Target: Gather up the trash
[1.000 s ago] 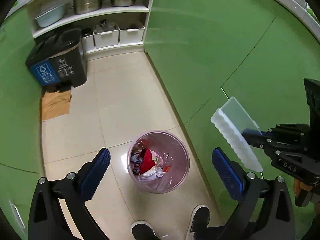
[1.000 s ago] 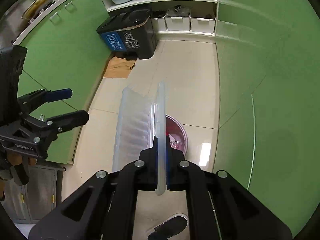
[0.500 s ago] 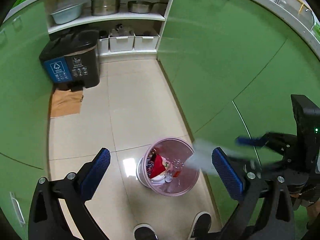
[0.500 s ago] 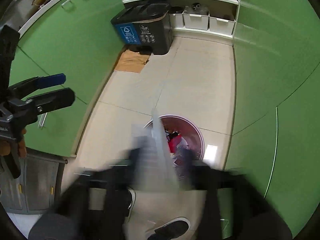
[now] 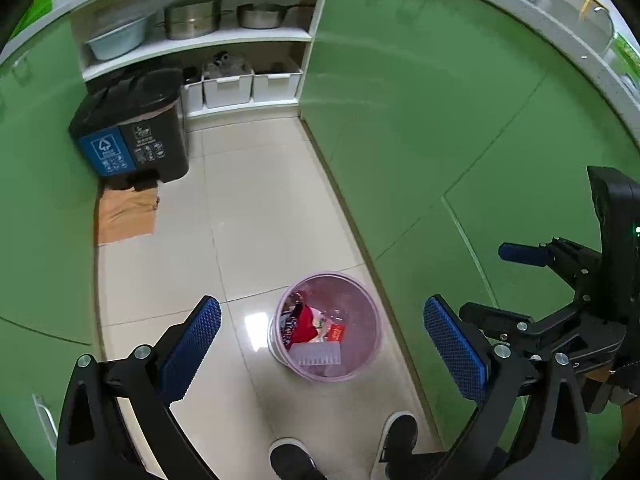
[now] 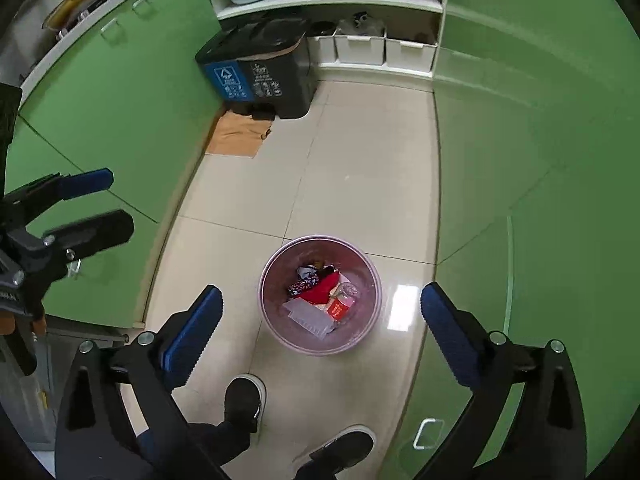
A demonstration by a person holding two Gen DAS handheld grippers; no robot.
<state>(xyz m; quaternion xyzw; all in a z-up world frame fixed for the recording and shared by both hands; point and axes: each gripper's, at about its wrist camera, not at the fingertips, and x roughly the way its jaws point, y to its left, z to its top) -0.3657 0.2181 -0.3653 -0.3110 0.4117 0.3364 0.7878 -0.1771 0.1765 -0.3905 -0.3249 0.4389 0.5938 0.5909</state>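
Fingers of right gripper (image 6: 320, 320) just opened, empty; left gripper (image 5: 320, 332) open. Tiled floor (image 6: 360, 168), green cabinets (image 6: 540, 140). One bin (image 6: 372, 320), tray (image 6: 310, 316) inside.

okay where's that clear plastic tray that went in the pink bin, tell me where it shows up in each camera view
Left wrist: the clear plastic tray lies at the near inside edge of the pink bin, low centre.
Right wrist: the tray lies in the bin's lower left, beside a red packet.
Shared landmark: the black bin with the blue label under the shelves.
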